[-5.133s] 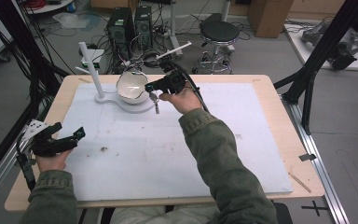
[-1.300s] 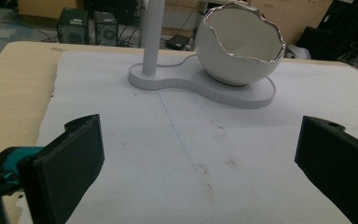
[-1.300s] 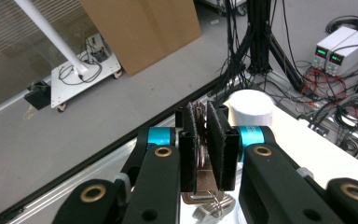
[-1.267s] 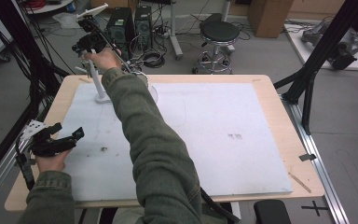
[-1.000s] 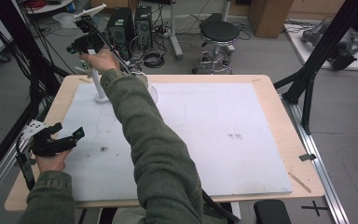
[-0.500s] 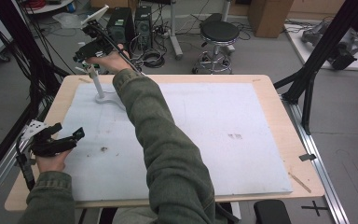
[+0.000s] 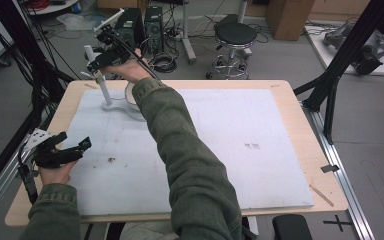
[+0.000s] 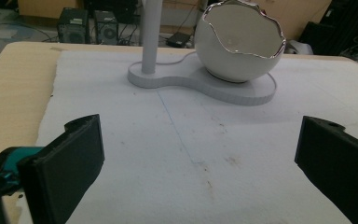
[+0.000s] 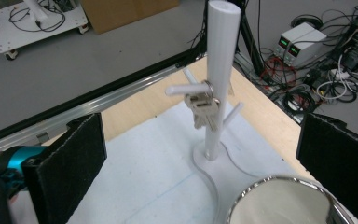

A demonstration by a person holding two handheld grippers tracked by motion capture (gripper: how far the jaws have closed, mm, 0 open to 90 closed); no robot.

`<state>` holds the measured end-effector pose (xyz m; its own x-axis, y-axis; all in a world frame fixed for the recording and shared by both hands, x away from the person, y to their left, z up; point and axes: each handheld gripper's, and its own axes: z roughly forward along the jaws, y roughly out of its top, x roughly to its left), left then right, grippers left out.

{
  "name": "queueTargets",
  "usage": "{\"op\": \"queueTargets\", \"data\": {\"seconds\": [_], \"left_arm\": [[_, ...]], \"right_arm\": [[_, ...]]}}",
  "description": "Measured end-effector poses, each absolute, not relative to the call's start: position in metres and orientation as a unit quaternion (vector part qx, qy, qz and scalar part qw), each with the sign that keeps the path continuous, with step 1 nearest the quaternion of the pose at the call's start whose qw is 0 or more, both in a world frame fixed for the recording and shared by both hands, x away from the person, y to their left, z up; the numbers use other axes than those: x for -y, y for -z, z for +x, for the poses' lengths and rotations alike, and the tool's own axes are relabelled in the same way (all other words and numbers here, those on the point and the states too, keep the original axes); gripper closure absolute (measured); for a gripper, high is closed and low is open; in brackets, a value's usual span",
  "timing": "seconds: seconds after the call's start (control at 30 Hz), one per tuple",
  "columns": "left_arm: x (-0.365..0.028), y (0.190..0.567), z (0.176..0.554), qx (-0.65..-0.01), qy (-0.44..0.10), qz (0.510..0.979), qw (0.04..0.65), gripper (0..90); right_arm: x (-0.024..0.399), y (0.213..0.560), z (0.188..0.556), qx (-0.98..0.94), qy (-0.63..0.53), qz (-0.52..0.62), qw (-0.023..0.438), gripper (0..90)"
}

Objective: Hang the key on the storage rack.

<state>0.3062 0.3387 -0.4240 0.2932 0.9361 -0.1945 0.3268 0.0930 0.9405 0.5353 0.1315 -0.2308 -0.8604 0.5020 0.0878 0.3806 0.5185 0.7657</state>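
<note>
Both hand-held grippers gape: right hand-held gripper (image 7: pixel 96 64) raised beside stand (image 9: pixel 218 79).

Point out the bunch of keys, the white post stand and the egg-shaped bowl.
bunch of keys (image 9: pixel 202 108), right gripper view, on the hanging blades.
white post stand (image 9: pixel 222 56), right gripper view, on the upright shaft.
egg-shaped bowl (image 8: pixel 230 60), left gripper view, on the outer white wall.

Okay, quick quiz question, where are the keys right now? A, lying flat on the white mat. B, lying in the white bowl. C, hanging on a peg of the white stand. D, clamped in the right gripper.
C: in the right gripper view the keys hang by their ring from a side peg of the white stand, clear of the right gripper, whose jaws stand wide apart.
</note>
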Motion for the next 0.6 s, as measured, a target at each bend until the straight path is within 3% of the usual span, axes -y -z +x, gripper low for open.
{"op": "queueTargets", "data": {"seconds": [0.6], "left_arm": [[-0.338, 0.423, 0.305, -0.520, -0.291, 0.610, 0.522, 1.7]], "right_arm": [[-0.086, 0.241, 0.526, -0.862, -0.425, 0.267, 0.071, 0.5]]}}
